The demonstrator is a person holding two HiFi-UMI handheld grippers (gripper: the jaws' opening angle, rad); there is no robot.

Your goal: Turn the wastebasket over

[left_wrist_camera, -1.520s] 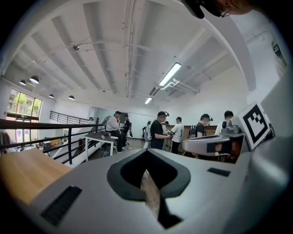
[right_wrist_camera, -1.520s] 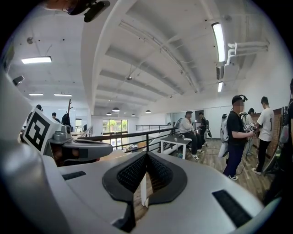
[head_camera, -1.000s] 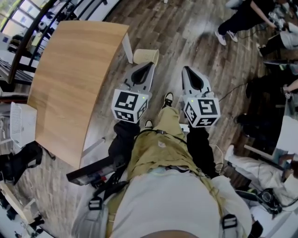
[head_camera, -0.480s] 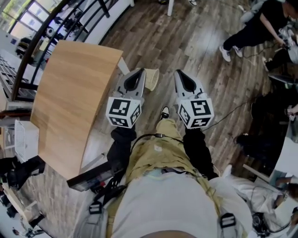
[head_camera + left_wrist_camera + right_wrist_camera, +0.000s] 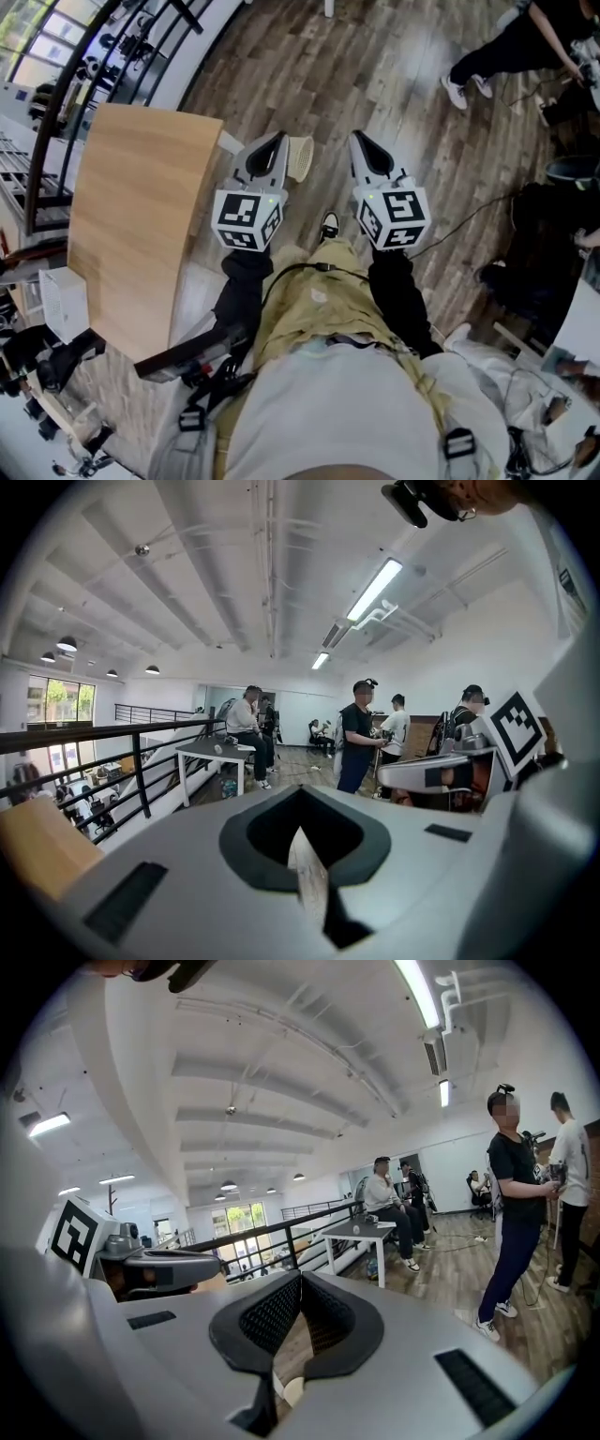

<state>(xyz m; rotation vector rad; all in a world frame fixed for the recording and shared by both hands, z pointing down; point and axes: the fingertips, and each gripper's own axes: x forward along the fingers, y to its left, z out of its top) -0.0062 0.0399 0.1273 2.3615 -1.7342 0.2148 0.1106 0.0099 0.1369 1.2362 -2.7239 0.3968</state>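
**A:** Where is the wastebasket (image 5: pixel 302 158) sitting right now?

**B:** It is resting on the wooden floor (image 5: pixel 309 56) ahead of you, just past the near corner of the wooden table (image 5: pixel 131 216). From your head view it is showing between the tips of the two grippers, closer to the left one, whose body is covering its left edge. It is pale and woven-looking. From up here you are not getting a clear read on which way up it is.

**A:** And what are my grippers doing?

**B:** You are holding the left gripper (image 5: pixel 277 139) and the right gripper (image 5: pixel 356 137) out in front of you side by side, apart from each other, both pointing forward and a little downward. The left gripper's jaws are pressing together at the tips with nothing between them. The right gripper's jaws are also meeting at the tips, pinching nothing. Neither one is gripping the wastebasket.

**A:** Anything else around me?

**B:** Your shoe (image 5: pixel 330 225) is showing on the floor between your arms. A person (image 5: pixel 506 47) is crouching at the upper right, and a dark railing (image 5: pixel 103 37) is running along the upper left beyond the table.
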